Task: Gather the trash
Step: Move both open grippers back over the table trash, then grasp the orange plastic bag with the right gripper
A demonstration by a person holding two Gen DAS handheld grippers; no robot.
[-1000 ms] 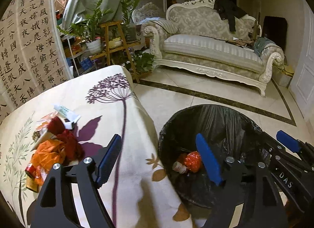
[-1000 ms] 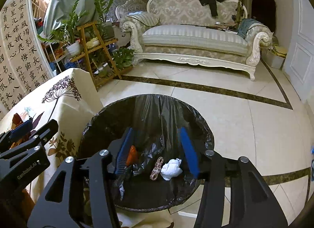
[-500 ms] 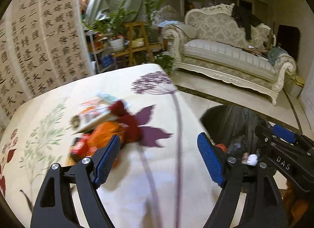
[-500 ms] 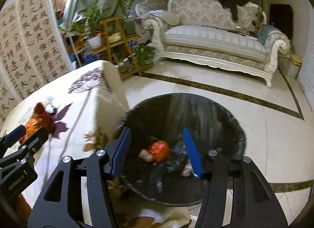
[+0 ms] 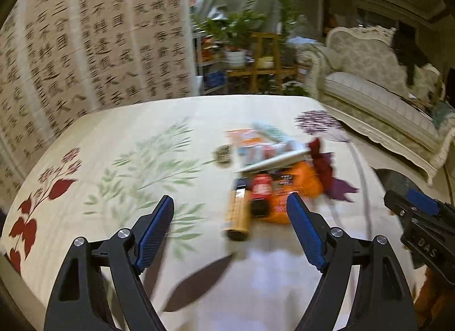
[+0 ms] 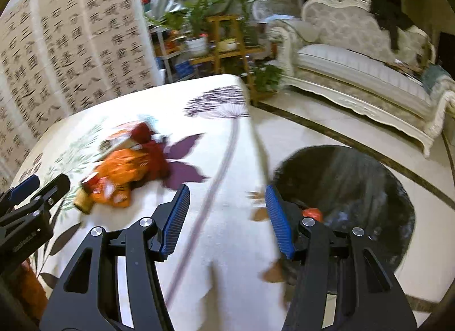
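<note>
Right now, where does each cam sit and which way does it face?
Left wrist: on the left gripper, angled down over the table at the trash pile; own open jaws and the right gripper show.
Right wrist: on the right gripper, facing the table edge and the black-lined bin; own open jaws and the left gripper show.
Shared: pile, table, sofa.

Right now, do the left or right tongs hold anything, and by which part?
Nothing is held. The left tongs and right tongs are both open and empty.
</note>
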